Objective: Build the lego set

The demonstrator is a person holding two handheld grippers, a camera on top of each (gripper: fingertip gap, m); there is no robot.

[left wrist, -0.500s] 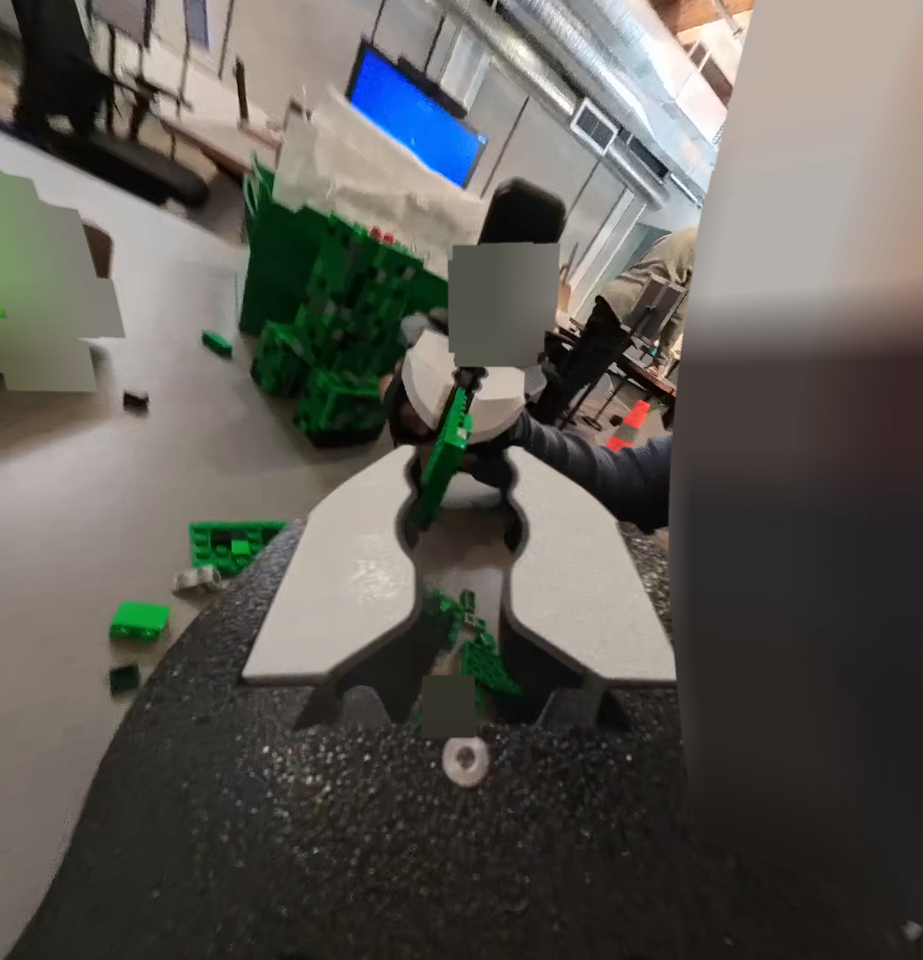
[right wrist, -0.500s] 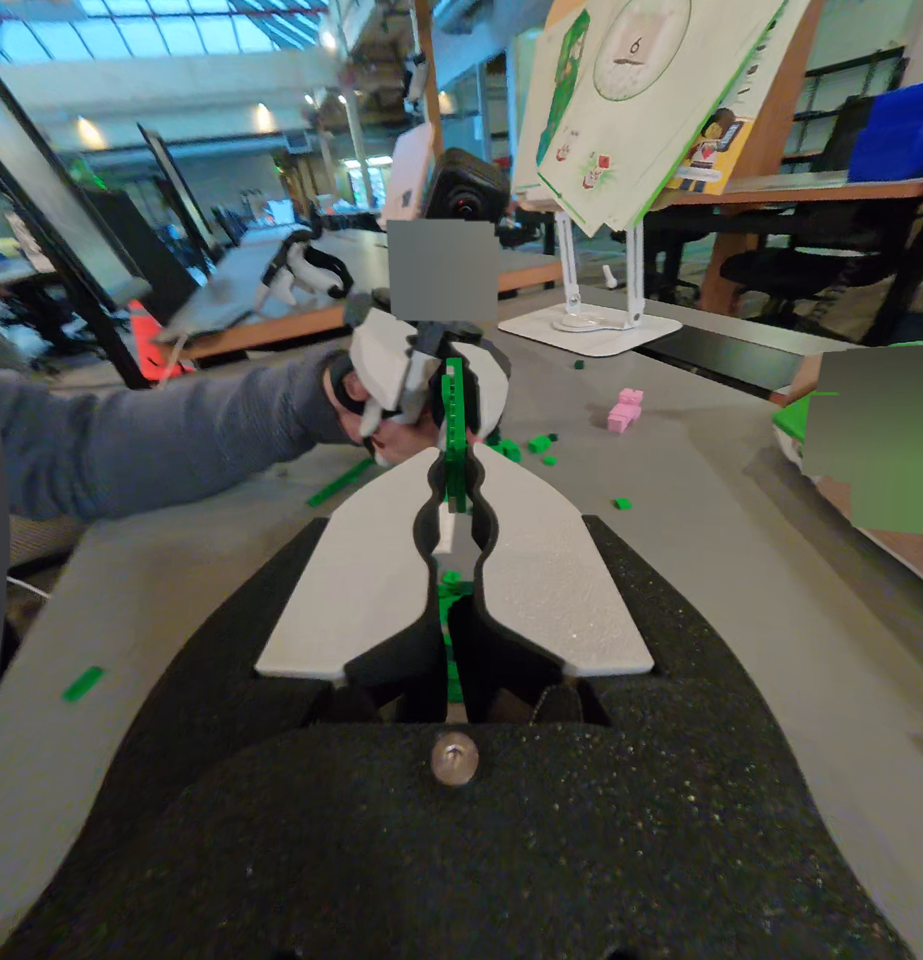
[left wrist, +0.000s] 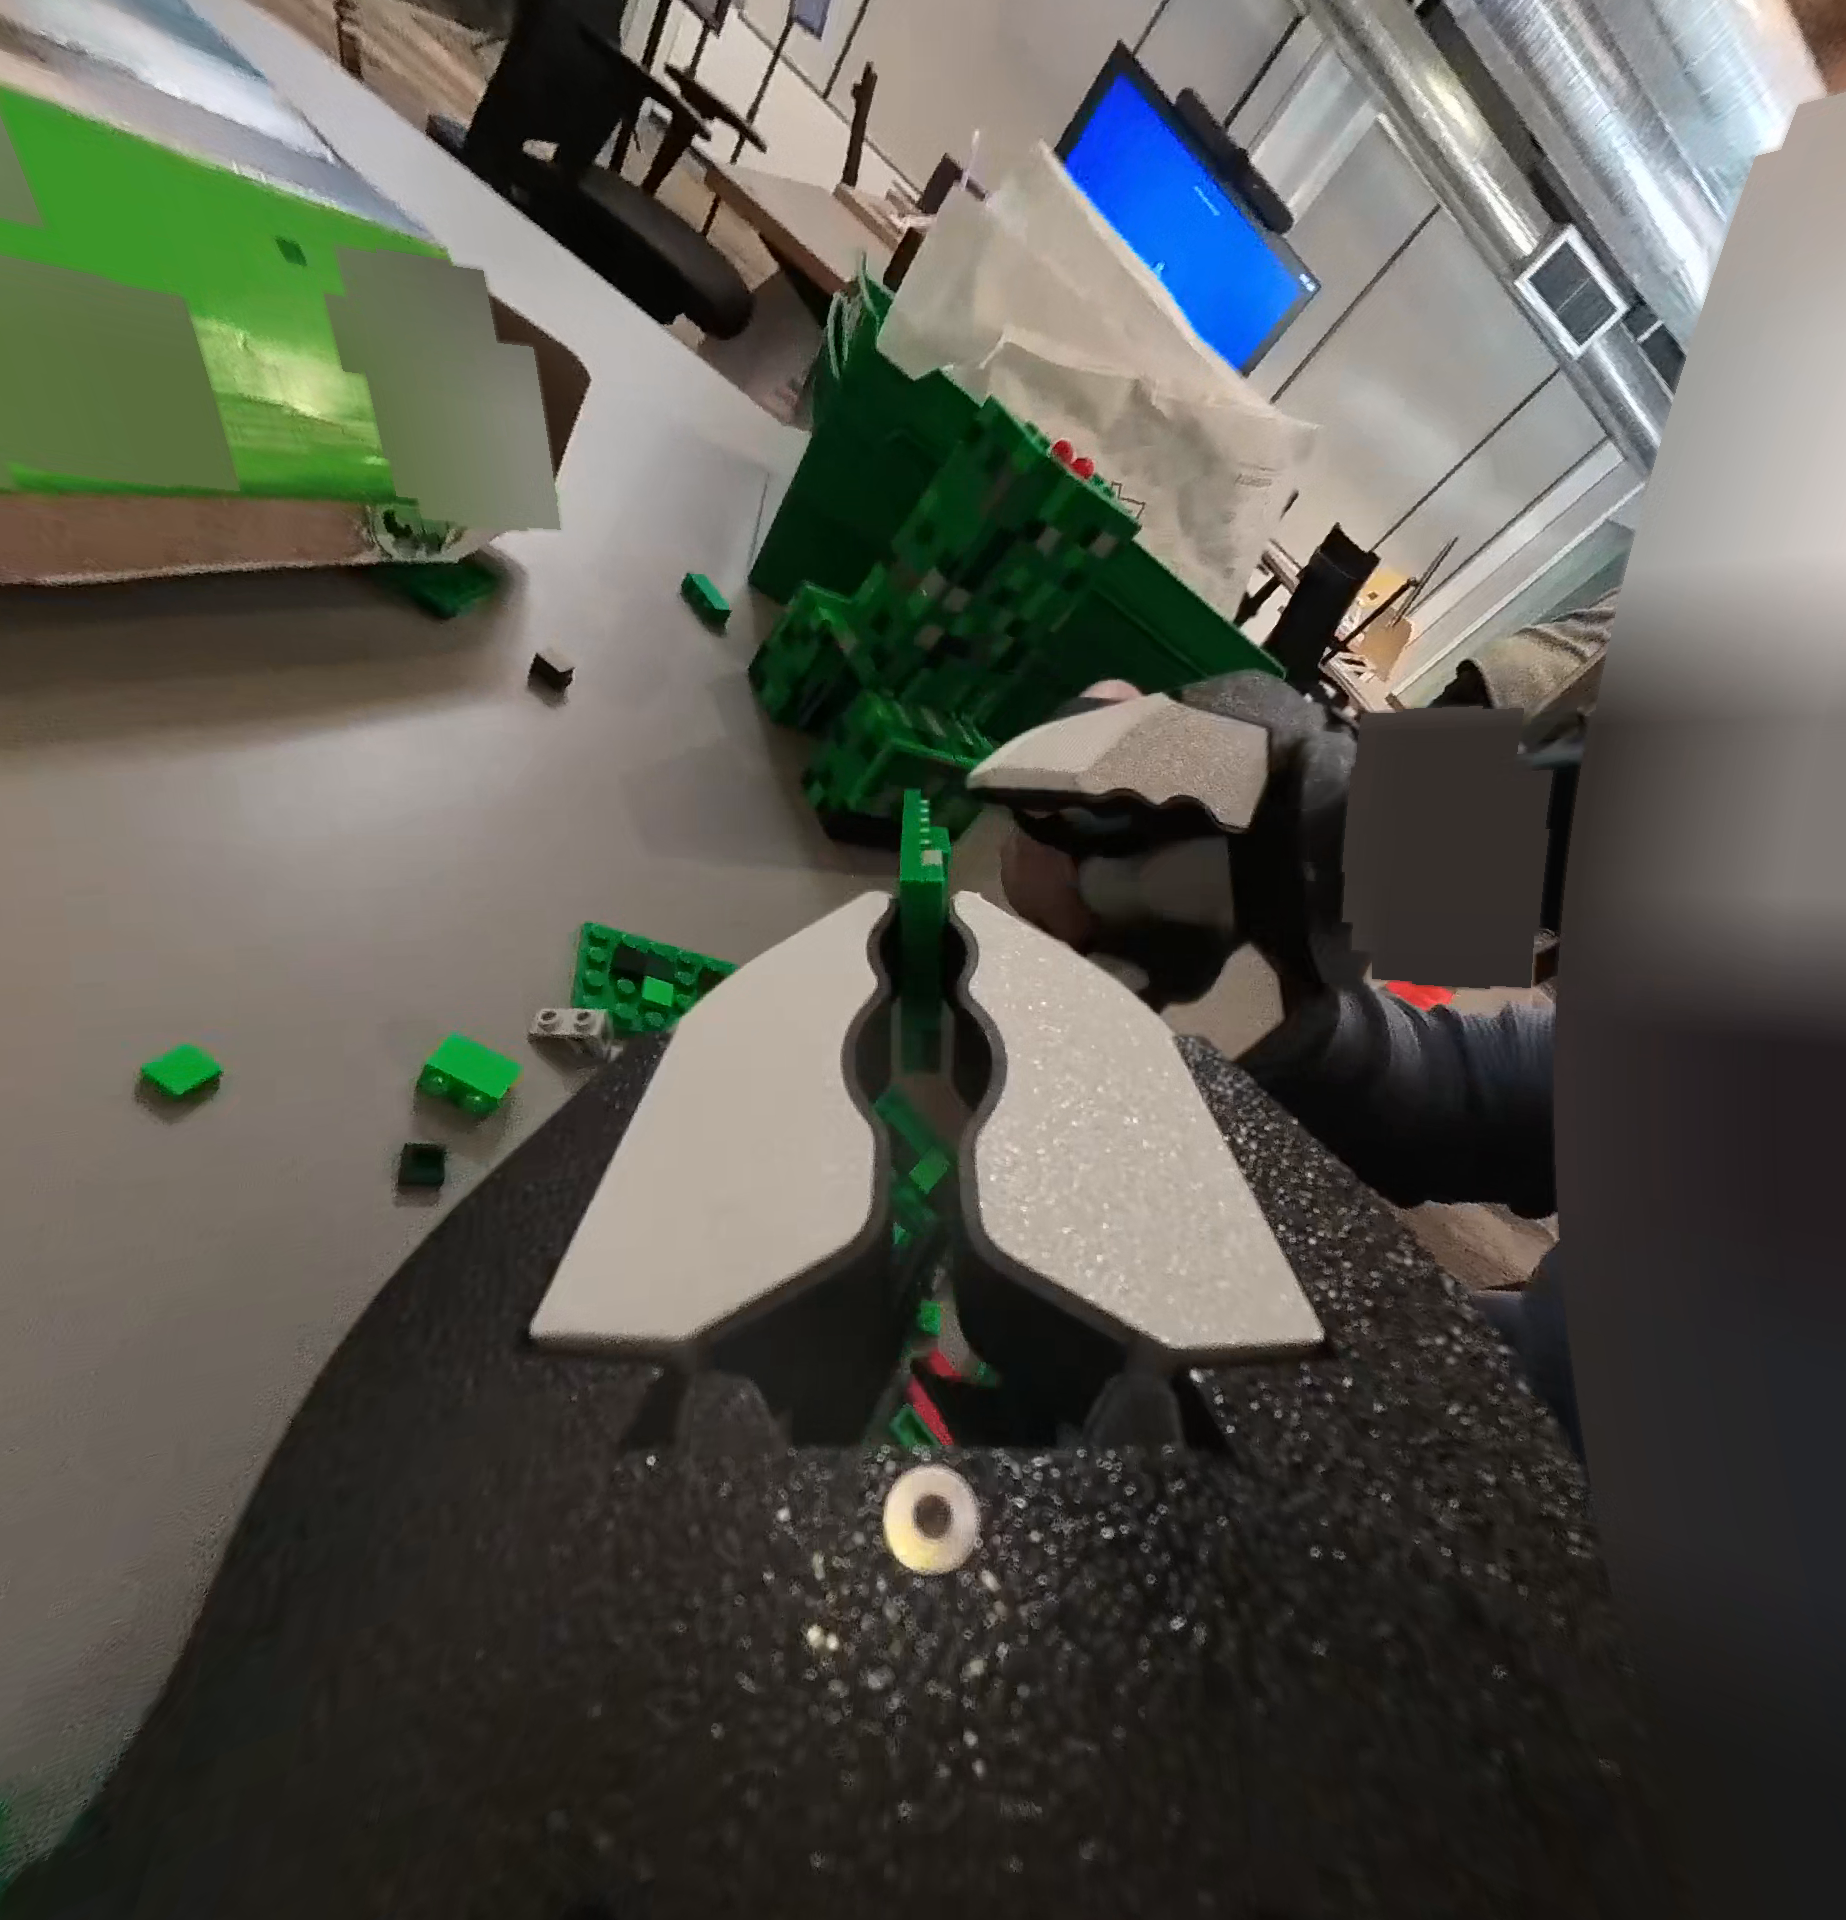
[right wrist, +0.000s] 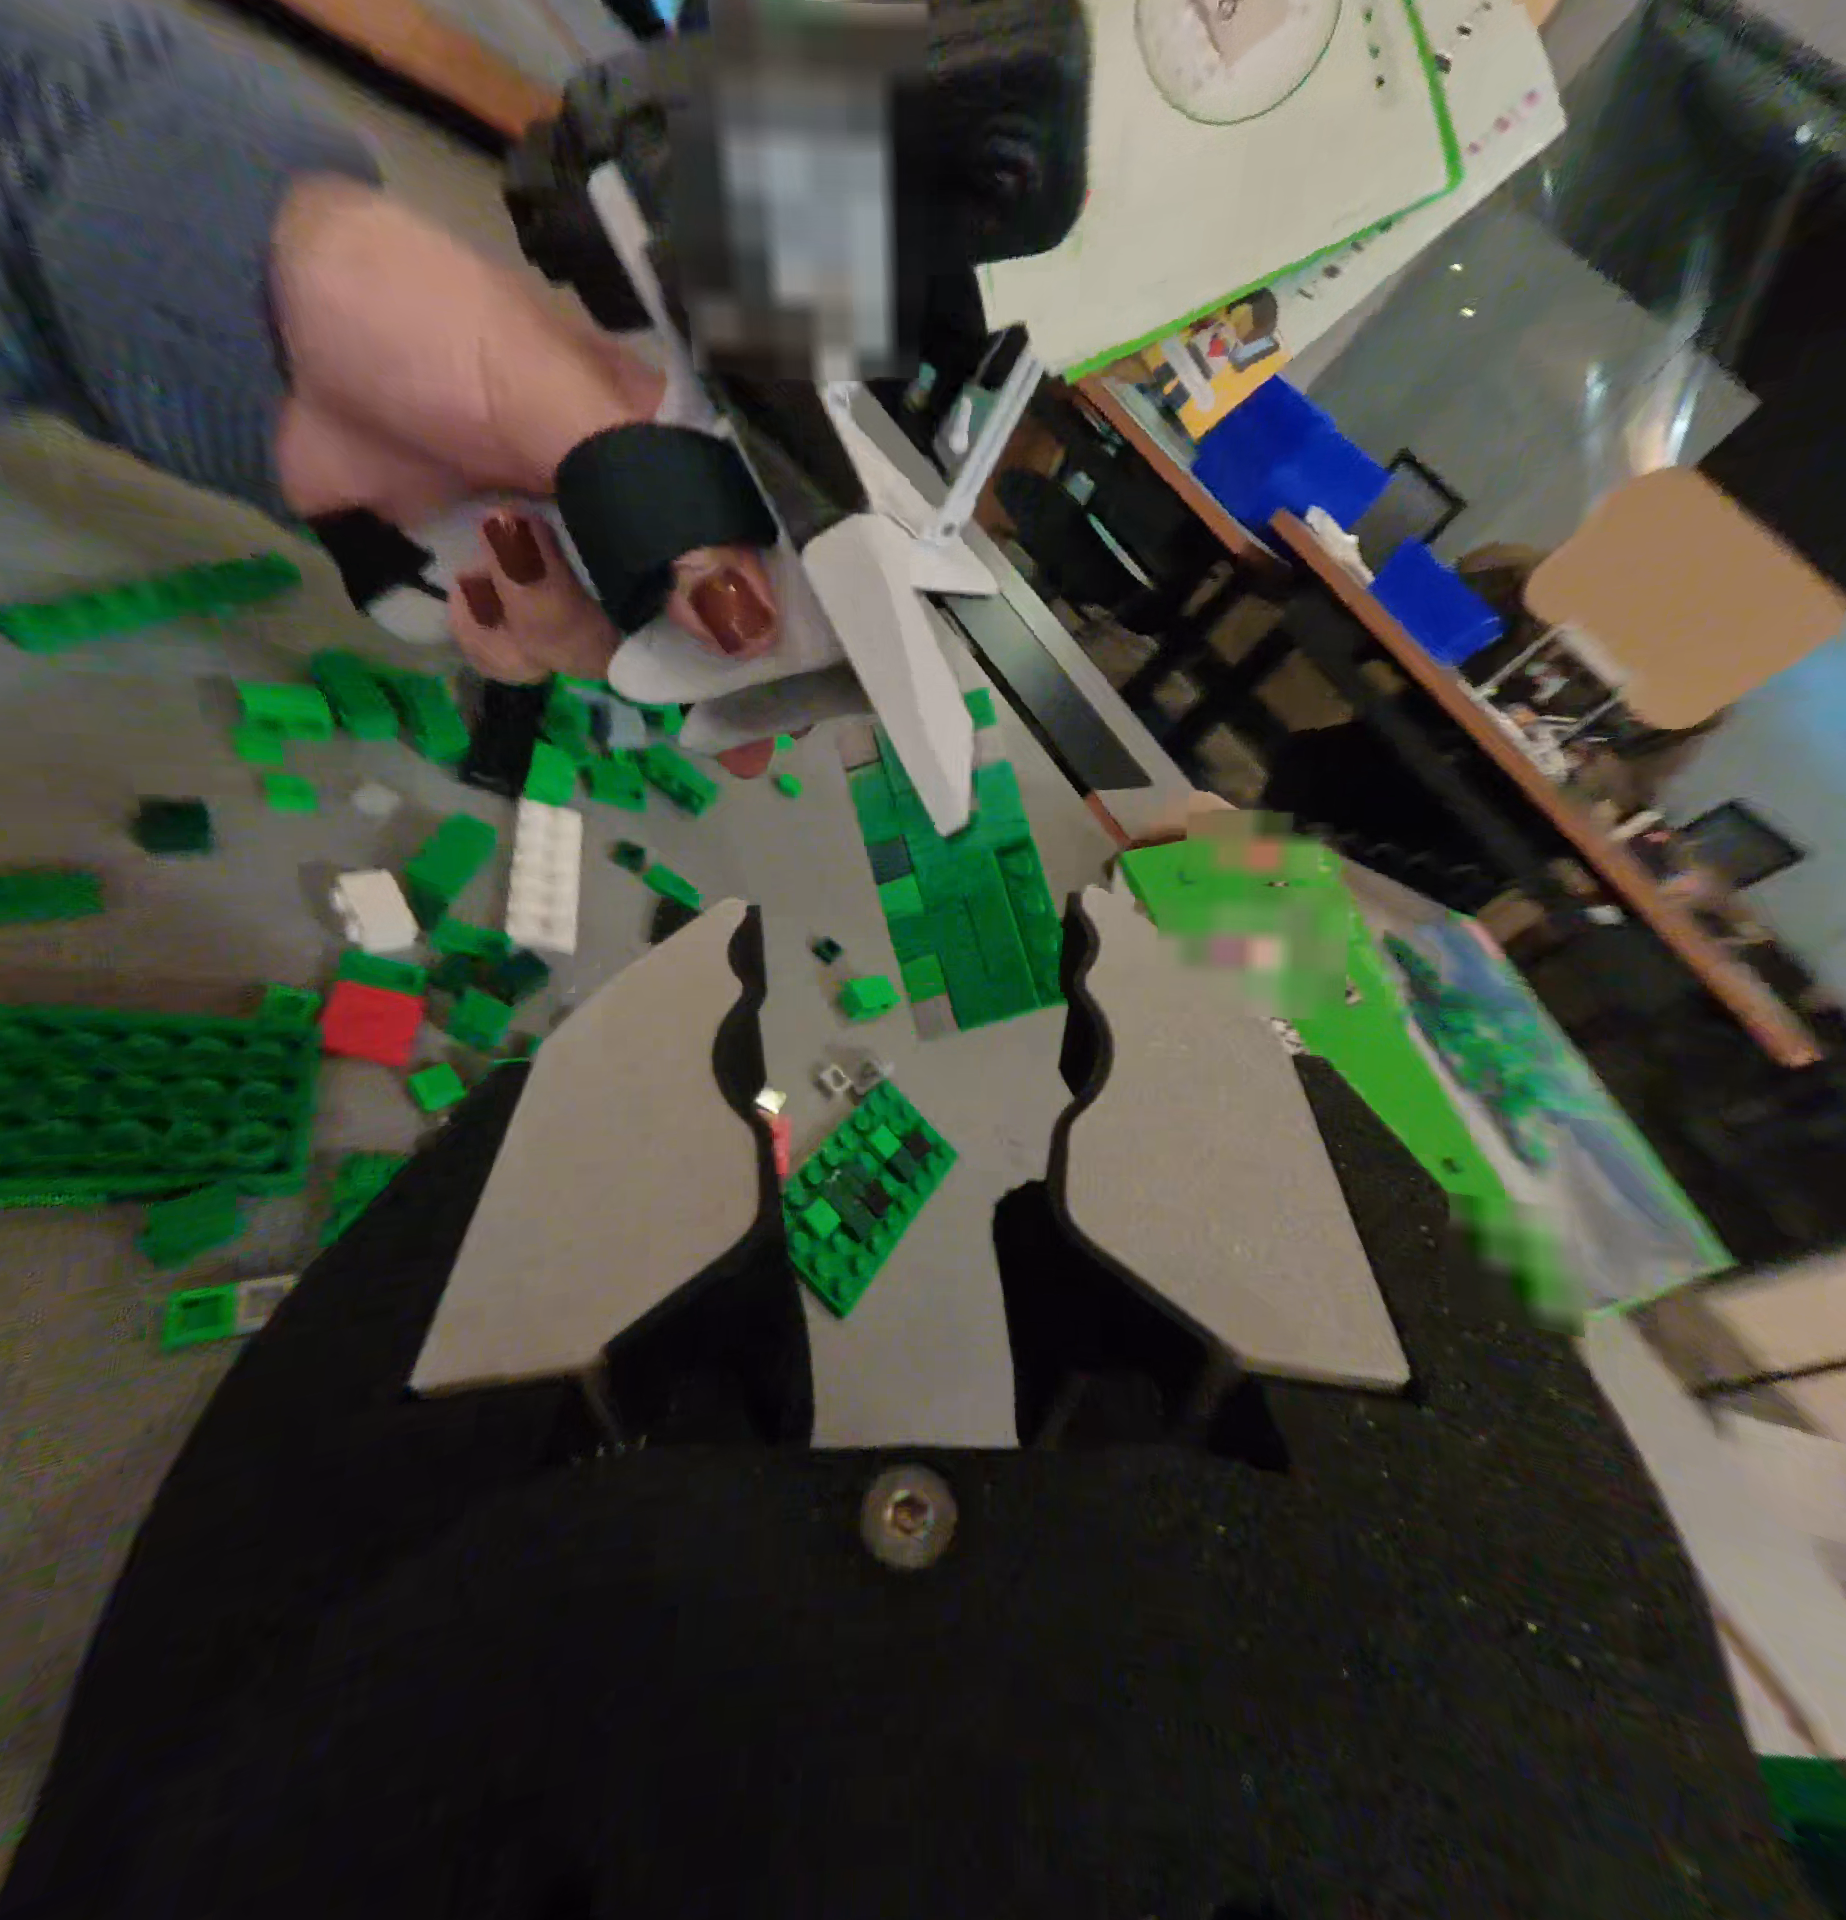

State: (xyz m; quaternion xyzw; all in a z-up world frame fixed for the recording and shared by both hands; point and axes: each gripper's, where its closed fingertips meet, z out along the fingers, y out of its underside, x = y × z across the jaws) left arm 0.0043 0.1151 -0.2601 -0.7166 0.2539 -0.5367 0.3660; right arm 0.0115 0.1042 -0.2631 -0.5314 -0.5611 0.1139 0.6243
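Now the right gripper [right wrist: 903, 940] has let go and is open, while the left gripper [left wrist: 921, 914] alone pinches the green plate [left wrist: 921, 883], and many loose bricks [right wrist: 451, 862] still wait on the tabletop [left wrist: 223, 831].

My left gripper [left wrist: 921, 925] pinches a thin green plate assembly [left wrist: 920, 914] edge-on and upright, studs along its top edge. A small green studded plate [right wrist: 865, 1195] with dark tiles lies flat on the grey table [right wrist: 898, 1371] below my open right gripper [right wrist: 906, 925]. Loose green, white and red bricks [right wrist: 379, 935] are scattered to its left.
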